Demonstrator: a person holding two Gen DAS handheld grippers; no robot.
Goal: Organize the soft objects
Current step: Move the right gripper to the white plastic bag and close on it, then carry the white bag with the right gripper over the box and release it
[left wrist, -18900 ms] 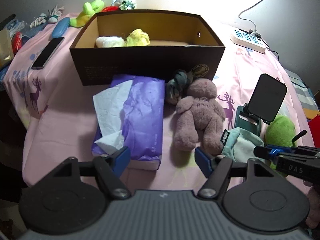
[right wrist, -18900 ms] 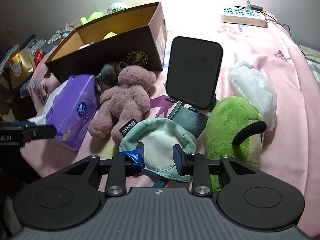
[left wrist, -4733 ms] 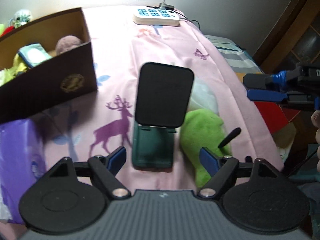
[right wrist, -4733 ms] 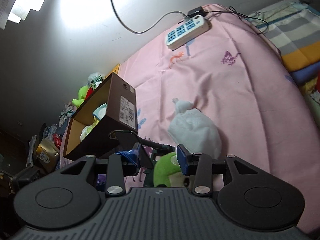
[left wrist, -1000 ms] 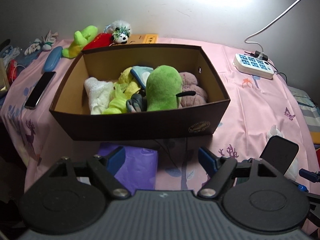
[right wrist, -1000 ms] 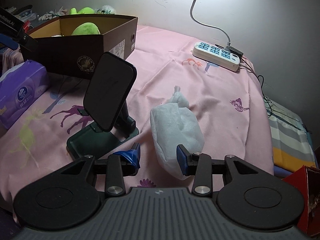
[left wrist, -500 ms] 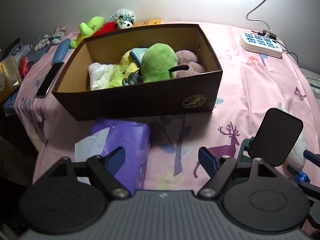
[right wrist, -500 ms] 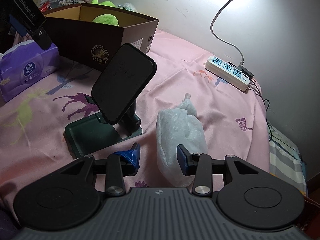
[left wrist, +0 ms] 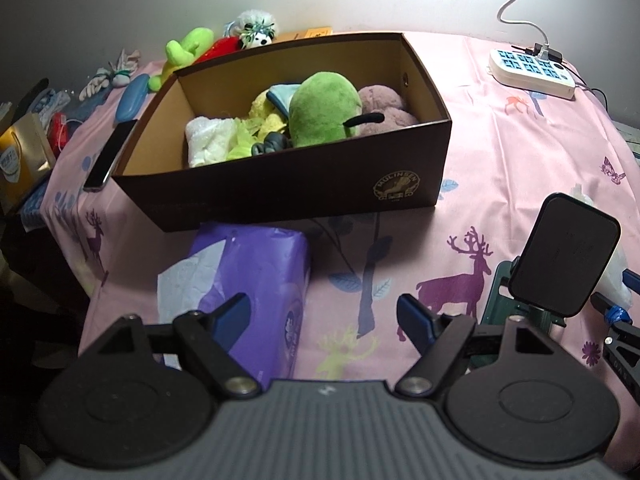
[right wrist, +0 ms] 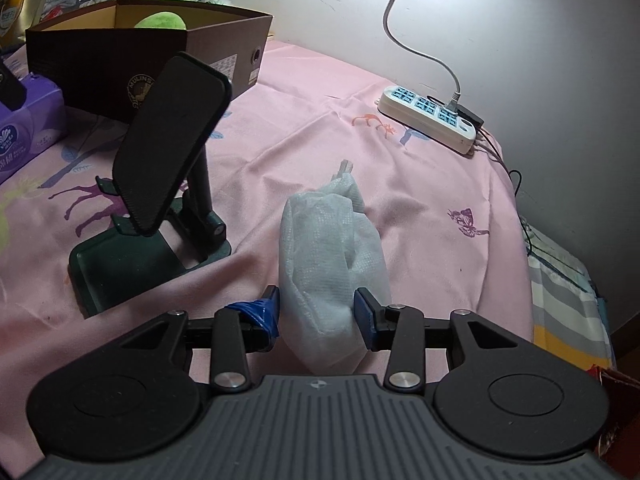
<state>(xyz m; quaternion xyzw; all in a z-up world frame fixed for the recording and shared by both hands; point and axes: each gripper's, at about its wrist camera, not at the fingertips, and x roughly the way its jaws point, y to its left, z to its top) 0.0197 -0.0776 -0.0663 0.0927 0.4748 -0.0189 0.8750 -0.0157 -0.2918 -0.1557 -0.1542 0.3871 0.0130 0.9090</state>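
While my left gripper hangs spread and empty, my right gripper brackets the white bag — jaws apart, not yet clamped.

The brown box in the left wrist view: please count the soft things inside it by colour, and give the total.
In the brown box:
Green: 1, green plush
Mauve: 1, mauve plush
Yellow: 1, yellow toy
White: 1, white bundle
Light blue: 1, light blue item
Dark grey: 1, dark grey piece
Total: 6 visible
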